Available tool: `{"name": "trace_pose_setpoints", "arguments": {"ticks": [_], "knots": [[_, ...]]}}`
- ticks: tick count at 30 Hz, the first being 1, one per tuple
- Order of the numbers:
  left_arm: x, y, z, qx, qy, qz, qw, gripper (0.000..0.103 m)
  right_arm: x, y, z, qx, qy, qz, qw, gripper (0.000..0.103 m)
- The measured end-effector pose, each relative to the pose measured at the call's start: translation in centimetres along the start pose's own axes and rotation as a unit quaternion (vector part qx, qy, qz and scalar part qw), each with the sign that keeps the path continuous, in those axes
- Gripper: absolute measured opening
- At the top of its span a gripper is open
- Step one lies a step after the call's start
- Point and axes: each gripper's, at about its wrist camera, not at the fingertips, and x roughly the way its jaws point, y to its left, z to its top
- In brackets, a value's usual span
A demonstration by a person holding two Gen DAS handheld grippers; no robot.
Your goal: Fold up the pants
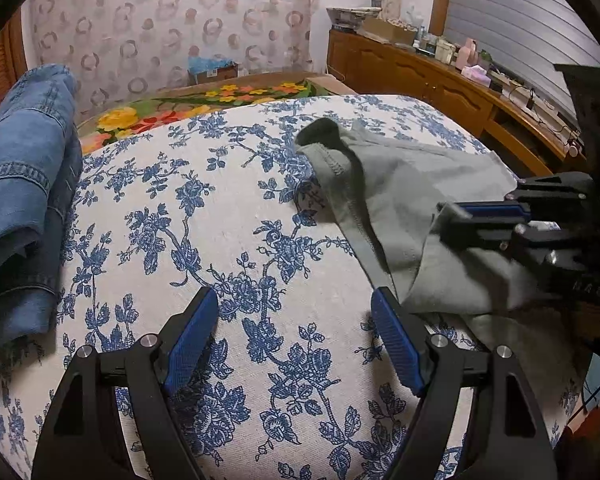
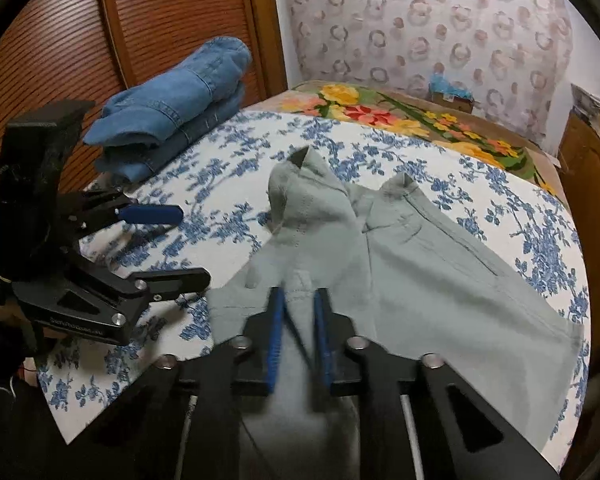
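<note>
The right hand-held gripper (image 2: pixel 298 300) pinches a fold of the grey-green pants (image 2: pixel 440 272), which lie on the bed (image 2: pixel 228 160) toward its right edge. The left hand-held gripper (image 1: pixel 294 312) hangs wide apart, holding nothing, above the bedspread.

left tongs (image 1: pixel 292 340) spread wide | right tongs (image 2: pixel 298 336) nearly closed, pinching fabric

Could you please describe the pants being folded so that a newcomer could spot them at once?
Start at the bed's blue-flowered cover. The grey-green pants lie spread on it, gripped by the right gripper. Unlike the folded blue jeans stacked nearby, they are pale, plain and unfolded.
</note>
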Motion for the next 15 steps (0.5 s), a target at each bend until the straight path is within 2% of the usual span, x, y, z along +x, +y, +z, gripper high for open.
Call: {"name": "trace_pose_setpoints", "arguments": {"ticks": [7, 15], "knots": [[-0.1, 0.0, 0.0, 0.002, 0.001, -0.002, 1.0000, 0.080, -2.6, -1.3, 0.1, 0.023, -0.048, -0.010, 0.999, 0.006], [-0.8, -0.7, 1.1, 0.002, -0.008, -0.006, 0.9999, 0.080, -6.3, -4.3, -0.2, 0.036, -0.075, -0.075, 0.994, 0.006]]}}
